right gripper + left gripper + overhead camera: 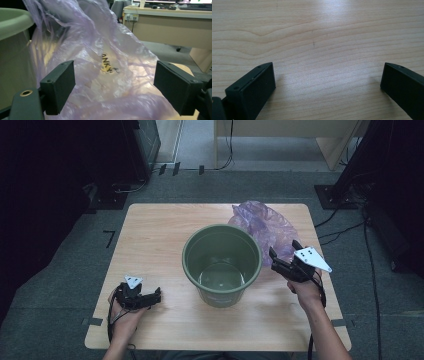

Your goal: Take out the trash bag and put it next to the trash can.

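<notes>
A: Where's the purple plastic bag [265, 227]?
B: Crumpled on the wooden table [150, 245], touching the green bucket [222, 262] at its two o'clock.
A: And the right gripper [282, 256]?
B: At the bucket's three o'clock, jaws spread wide around the bag's near edge, not pinching it.
A: The left gripper [155, 296]?
B: At eight o'clock, jaws wide apart over bare wood.

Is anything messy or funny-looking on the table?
Only the purple plastic bag: it lies crumpled in a heap behind the green bucket instead of lining it. The bucket stands upright and looks empty. Nothing is spilled or broken.
</notes>
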### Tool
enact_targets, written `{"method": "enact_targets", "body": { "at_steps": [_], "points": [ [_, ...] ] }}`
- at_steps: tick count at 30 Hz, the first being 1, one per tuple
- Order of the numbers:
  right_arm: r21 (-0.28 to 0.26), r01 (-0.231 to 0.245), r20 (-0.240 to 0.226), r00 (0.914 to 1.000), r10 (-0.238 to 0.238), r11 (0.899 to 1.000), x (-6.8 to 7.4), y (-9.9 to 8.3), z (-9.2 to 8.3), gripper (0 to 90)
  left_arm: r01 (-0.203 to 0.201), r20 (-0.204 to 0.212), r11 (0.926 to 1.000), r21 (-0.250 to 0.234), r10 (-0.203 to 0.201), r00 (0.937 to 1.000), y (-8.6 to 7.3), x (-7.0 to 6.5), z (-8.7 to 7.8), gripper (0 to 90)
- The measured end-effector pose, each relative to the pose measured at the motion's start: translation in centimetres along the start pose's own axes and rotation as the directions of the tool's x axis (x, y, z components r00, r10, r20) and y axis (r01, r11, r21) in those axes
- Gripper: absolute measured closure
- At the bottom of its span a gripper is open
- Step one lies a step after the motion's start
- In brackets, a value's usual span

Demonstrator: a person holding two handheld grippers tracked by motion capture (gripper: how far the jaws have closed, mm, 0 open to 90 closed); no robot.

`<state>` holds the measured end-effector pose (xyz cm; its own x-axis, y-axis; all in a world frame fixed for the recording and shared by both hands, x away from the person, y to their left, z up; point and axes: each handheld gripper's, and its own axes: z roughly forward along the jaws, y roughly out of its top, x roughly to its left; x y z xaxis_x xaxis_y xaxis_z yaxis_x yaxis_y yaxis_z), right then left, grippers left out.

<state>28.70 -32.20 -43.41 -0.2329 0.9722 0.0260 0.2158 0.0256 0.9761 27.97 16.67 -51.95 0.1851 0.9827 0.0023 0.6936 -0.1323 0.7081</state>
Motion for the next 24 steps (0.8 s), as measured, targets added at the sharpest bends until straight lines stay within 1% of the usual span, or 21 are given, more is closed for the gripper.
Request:
{"method": "enact_targets", "body": {
  "at_steps": [4, 6, 18, 24],
  "points": [
    [0.004, -0.015, 0.017, 0.9997, 0.015, 1.0, -0.6, -0.4, -0.6, 17.1, 0.0, 0.0, 1.0, -0.001, 0.0, 1.0, 0.0, 0.0, 0.0, 0.0],
    [0.01, -0.014, 0.031, 0.9994, 0.013, 1.0, -0.9, -0.8, -0.9, 17.1, 0.0, 0.0, 1.0, 0.0, 0.0, 1.0, 0.0, 0.0, 0.0, 0.0],
    [0.042, -0.024, 0.065, 0.9977, 0.021, 0.999, -2.5, -2.8, -2.4, 16.8, 0.0, 0.0, 1.0, 0.0, 0.0, 1.0, 0.0, 0.0, 0.0, 0.0],
    [0.06, -0.041, 0.086, 0.9956, 0.035, 0.997, -3.5, -3.8, -3.1, 16.7, 0.0, 0.0, 1.0, 0.0, 0.0, 1.0, 0.0, 0.0, 0.0, 0.0]
  ]
}}
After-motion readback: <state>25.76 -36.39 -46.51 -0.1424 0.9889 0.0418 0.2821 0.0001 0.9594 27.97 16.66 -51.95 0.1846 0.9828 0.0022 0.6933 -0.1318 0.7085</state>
